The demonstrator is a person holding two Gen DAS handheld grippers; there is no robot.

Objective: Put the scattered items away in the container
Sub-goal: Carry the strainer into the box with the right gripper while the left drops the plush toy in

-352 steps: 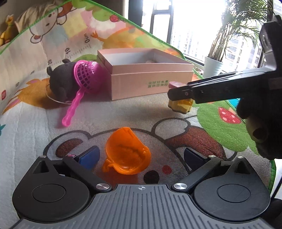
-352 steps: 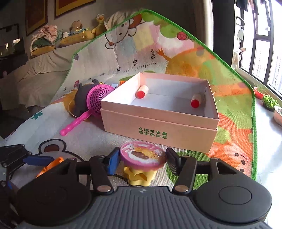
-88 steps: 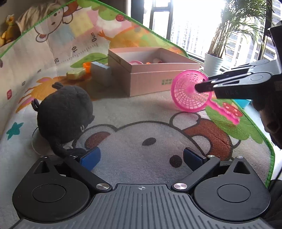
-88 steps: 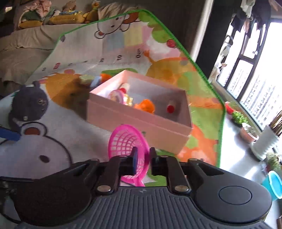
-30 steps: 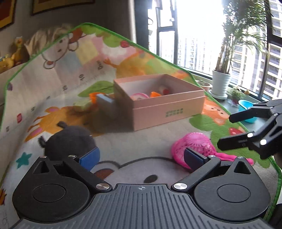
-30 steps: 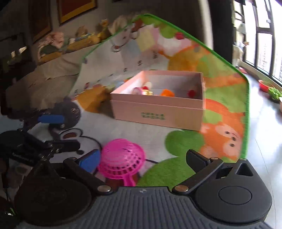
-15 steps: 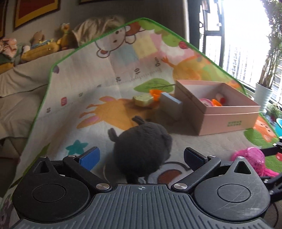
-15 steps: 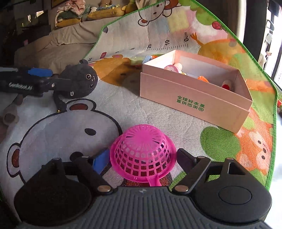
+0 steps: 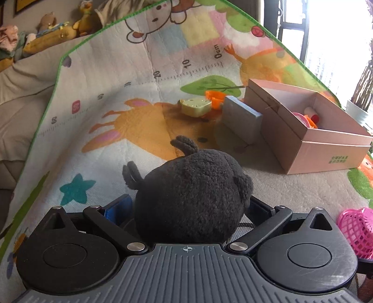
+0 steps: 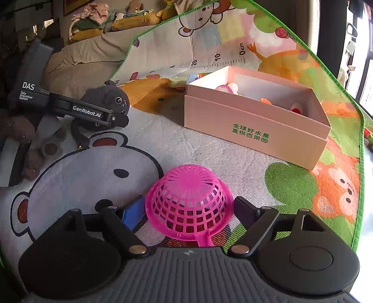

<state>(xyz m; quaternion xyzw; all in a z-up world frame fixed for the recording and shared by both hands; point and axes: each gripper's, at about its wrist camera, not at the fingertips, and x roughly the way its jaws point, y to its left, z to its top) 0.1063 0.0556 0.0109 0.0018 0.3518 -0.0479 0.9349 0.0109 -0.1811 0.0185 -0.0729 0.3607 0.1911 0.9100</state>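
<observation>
A black plush toy (image 9: pixel 188 198) sits on the play mat between the fingers of my left gripper (image 9: pixel 188 207), which is open around it; it also shows in the right wrist view (image 10: pixel 107 102). A pink sieve scoop (image 10: pixel 188 200) lies dome-up on the mat between the open fingers of my right gripper (image 10: pixel 188 211); its edge shows in the left wrist view (image 9: pixel 356 230). The pink cardboard box (image 10: pixel 254 130) stands behind, holding several small toys (image 10: pixel 265 100); it also shows in the left wrist view (image 9: pixel 326 149).
A grey-blue block (image 9: pixel 242 118), a yellow-green toy (image 9: pixel 194 106) and an orange piece (image 9: pixel 215 99) lie left of the box. The mat (image 9: pixel 116 130) curves up at the back. A sofa with soft toys (image 10: pixel 116 21) is behind.
My left gripper has moved forward, so the plush toy now sits between its fingers. My right gripper has come closer around the sieve scoop, its fingers a little narrower.
</observation>
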